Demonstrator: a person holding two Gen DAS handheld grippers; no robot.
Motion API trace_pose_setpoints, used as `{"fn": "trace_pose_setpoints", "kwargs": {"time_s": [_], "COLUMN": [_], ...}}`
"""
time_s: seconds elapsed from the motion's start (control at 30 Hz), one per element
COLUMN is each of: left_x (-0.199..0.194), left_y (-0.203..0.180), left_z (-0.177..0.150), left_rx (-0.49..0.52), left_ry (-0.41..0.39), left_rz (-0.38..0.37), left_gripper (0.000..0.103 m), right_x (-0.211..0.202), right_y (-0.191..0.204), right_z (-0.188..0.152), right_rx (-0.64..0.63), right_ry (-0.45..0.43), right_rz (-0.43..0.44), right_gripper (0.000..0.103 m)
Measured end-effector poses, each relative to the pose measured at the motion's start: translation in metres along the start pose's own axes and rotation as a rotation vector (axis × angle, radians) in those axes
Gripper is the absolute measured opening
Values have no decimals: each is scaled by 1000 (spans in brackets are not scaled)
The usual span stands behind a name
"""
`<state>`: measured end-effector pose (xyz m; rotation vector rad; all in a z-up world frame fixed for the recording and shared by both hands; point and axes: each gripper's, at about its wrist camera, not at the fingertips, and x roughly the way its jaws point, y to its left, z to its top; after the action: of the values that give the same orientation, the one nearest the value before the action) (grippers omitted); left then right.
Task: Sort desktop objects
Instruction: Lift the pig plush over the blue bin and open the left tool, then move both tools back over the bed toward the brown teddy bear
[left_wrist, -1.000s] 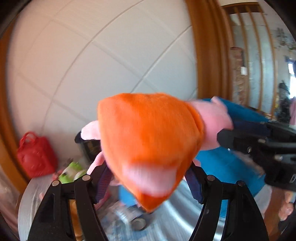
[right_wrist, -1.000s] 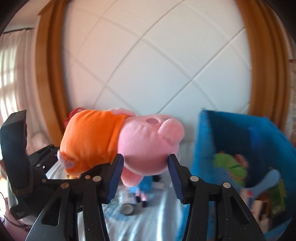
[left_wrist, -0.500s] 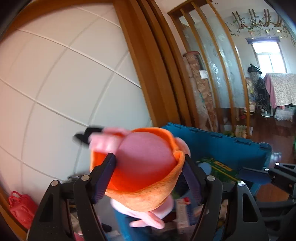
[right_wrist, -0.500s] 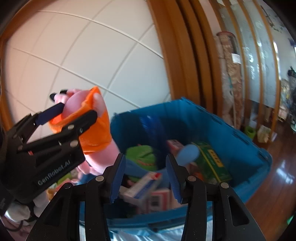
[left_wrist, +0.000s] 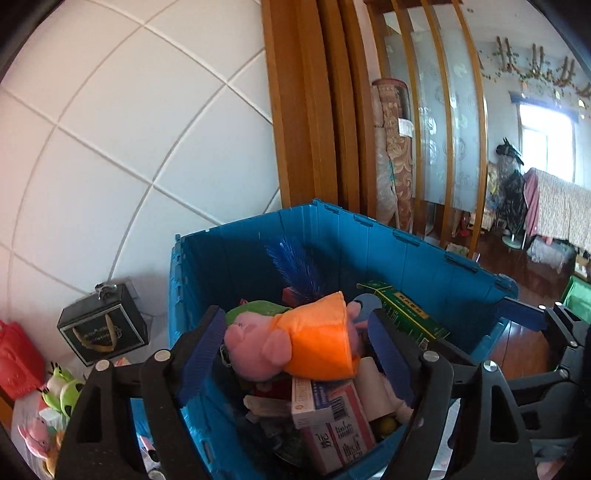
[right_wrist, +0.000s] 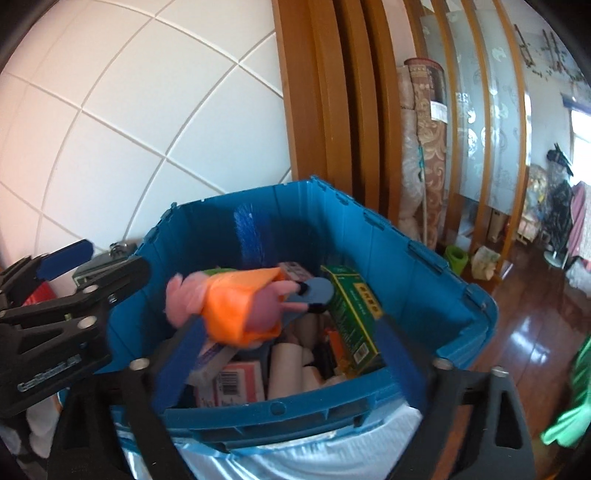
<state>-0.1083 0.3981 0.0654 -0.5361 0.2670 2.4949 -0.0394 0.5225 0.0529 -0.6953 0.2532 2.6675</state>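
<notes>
A pink pig plush in an orange dress (left_wrist: 295, 345) lies inside the blue plastic crate (left_wrist: 406, 258), on top of boxes and other items. It also shows in the right wrist view (right_wrist: 236, 306), in the same crate (right_wrist: 417, 266). My left gripper (left_wrist: 295, 350) is open above the crate, its blue pads either side of the plush without touching it. My right gripper (right_wrist: 288, 354) is open and empty over the crate's near rim. The left gripper (right_wrist: 66, 291) also shows at the left of the right wrist view.
The crate holds a green box (left_wrist: 402, 314), a red-and-white carton (left_wrist: 328, 410) and a blue feathery thing (left_wrist: 295, 266). Left of it stand a black gift bag (left_wrist: 103, 328), a red bag (left_wrist: 14, 358) and small plush toys (left_wrist: 59, 391). A tiled wall is behind.
The left gripper opened and let go of the pig plush, which dropped into the blue crate. The right gripper opened wider. Both grippers now tilt down over the crate.
</notes>
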Motion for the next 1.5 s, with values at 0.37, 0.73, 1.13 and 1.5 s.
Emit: {"fn": "trace_pose_setpoints", "kwargs": {"time_s": [0.37, 0.73, 1.13, 1.5], "left_x": [-73, -116, -187, -180], "left_y": [72, 160, 279, 388], "left_z": [-46, -112, -187, -277], "left_rx": [-208, -361, -496, -638], "left_ry": [-142, -61, -3, 164], "left_rz": [184, 432, 737, 712], "left_gripper": [83, 83, 83, 83], "right_x": [-19, -32, -16, 46], "right_y": [40, 126, 253, 354], "right_z": [-10, -11, -34, -86], "right_rx": [-89, -206, -359, -328], "right_ry": [-75, -195, -176, -33], "right_rz": [71, 369, 636, 790], "right_gripper": [103, 103, 103, 103]}}
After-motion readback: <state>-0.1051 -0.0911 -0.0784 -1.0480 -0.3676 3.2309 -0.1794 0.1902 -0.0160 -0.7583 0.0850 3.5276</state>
